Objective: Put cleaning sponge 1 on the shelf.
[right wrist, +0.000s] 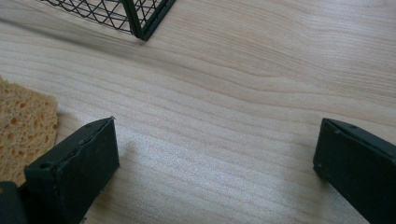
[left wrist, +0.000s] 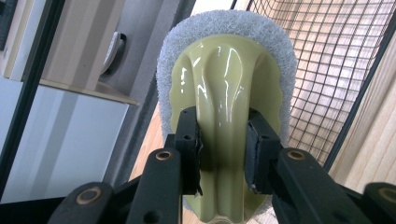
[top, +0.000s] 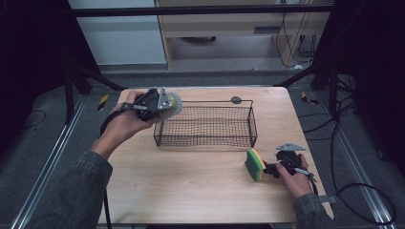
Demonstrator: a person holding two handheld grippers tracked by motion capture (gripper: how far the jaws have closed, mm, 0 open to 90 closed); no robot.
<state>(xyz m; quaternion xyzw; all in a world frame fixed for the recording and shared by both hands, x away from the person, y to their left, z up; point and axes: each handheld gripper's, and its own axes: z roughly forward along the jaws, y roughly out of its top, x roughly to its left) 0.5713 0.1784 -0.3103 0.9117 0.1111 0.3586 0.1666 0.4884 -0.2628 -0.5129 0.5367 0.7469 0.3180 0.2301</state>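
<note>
Scrubber (left wrist: 224, 88), round, with a glossy pale green handle ridge and a white fibrous pad around its edge, is held up in the air in the left tongs (left wrist: 223, 149), just outside the near left corner of a black wire basket (top: 205, 125). Both jaws of those tongs press against the sides of the raised handle ridge, a sensible grip since that ridge is the one narrow, firm part they can close on. A person's left hand (top: 125, 125) carries these tongs above the pale wooden counter (top: 191, 176), with the pad facing away from the hand. From where it hangs beside the basket rim, it looks bound for the basket, though that is only a guess. Across the counter, near the right edge, the right tongs (right wrist: 215, 168) sit low over the wood with their jaws spread wide and nothing between them. A sponge (top: 255, 163), yellow with a green scouring layer, stands on edge just beside the left jaw, near enough that it may be the next thing picked up. The basket itself appears to hold nothing.
</note>
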